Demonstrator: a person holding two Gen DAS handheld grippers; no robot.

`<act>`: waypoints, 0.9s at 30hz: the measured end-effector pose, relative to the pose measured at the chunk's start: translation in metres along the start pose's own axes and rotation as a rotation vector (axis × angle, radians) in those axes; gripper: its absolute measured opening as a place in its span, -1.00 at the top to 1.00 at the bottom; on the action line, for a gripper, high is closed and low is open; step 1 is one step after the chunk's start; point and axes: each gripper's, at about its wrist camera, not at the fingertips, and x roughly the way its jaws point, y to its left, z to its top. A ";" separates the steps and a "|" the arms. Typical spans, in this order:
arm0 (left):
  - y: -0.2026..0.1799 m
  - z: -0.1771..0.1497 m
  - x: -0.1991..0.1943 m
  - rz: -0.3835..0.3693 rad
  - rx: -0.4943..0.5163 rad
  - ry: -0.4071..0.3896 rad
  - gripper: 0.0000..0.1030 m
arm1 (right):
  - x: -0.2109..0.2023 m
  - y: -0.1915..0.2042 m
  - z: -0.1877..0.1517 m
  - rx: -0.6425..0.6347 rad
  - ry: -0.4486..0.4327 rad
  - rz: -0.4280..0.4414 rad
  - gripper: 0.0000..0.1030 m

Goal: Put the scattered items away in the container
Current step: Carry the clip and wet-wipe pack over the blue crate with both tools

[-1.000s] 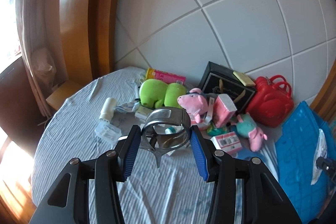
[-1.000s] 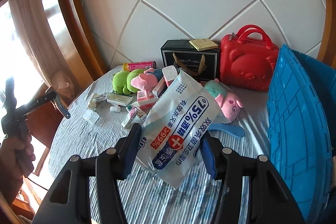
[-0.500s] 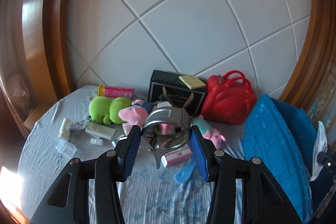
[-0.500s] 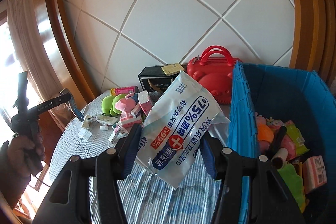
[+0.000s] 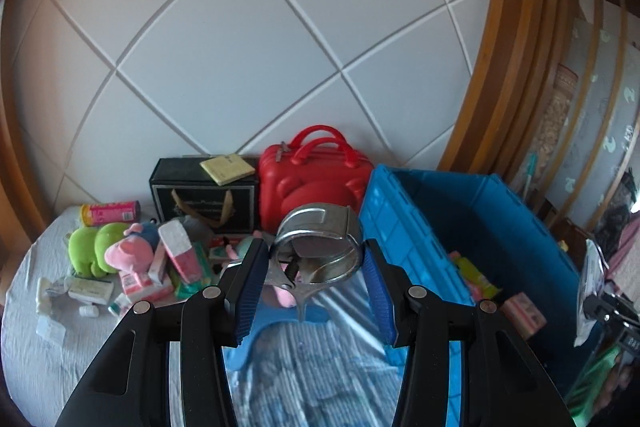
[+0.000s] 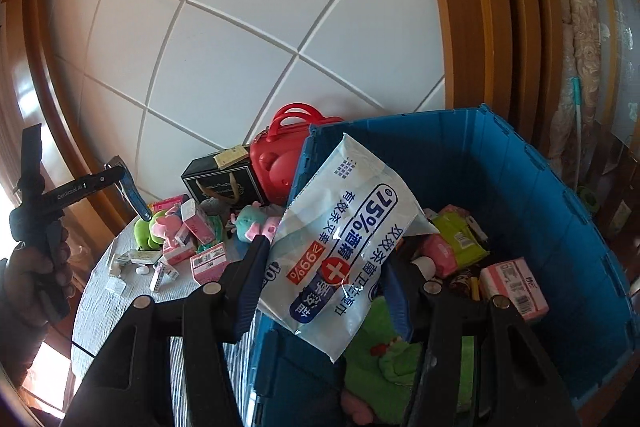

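The right claw (image 6: 326,277) holds a white and blue pack of wipes (image 6: 344,243) between its 2 blue pads, and the pack hangs over the open blue bin (image 6: 532,187), above the near wall. Inside the bin lie a green pack (image 6: 460,241), a pink box with a bar code (image 6: 514,285), a pink pack (image 6: 438,255) and a green soft toy (image 6: 394,363) near the bottom. The left claw (image 5: 316,277) grips a shiny metal ring tool (image 5: 318,245) with a thin pointed stem that hangs down, and the ring sits just left of the bin's outer wall (image 5: 404,251). The blue pads press on both sides of the ring. The bin stands on a round bench (image 5: 48,355) covered with a light wrinkled cloth. Left of the bin, against the white tiled wall, stands a red case (image 5: 312,183) with 2 handles, and beside it a black box (image 5: 204,195) with a yellow pad (image 5: 227,169) on top. Farther left of the bin is a heap of things: a green plush (image 5: 90,249), a pink pig plush (image 5: 128,255), a pink can (image 5: 110,213) lying on its side, pink boxes (image 5: 180,253) and small white bottles (image 5: 88,311). A blue scoop-shaped thing (image 5: 276,323) lies on the cloth close to the bin, partly hidden by the claw. In the right wrist view, the person's hand (image 6: 38,267) holds the other tool far left of the bin.
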 end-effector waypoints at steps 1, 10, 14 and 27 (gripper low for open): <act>-0.013 0.004 0.005 -0.027 0.011 0.002 0.09 | -0.003 -0.009 -0.002 0.012 -0.002 -0.012 -0.03; -0.135 0.041 0.051 -0.230 0.148 0.031 0.09 | -0.023 -0.063 -0.018 0.100 0.000 -0.082 -0.02; -0.187 0.059 0.067 -0.304 0.210 0.041 0.09 | -0.024 -0.078 -0.023 0.120 0.017 -0.085 -0.02; -0.297 0.109 0.109 -0.402 0.343 0.061 0.09 | -0.012 -0.104 -0.035 0.155 0.062 -0.053 -0.03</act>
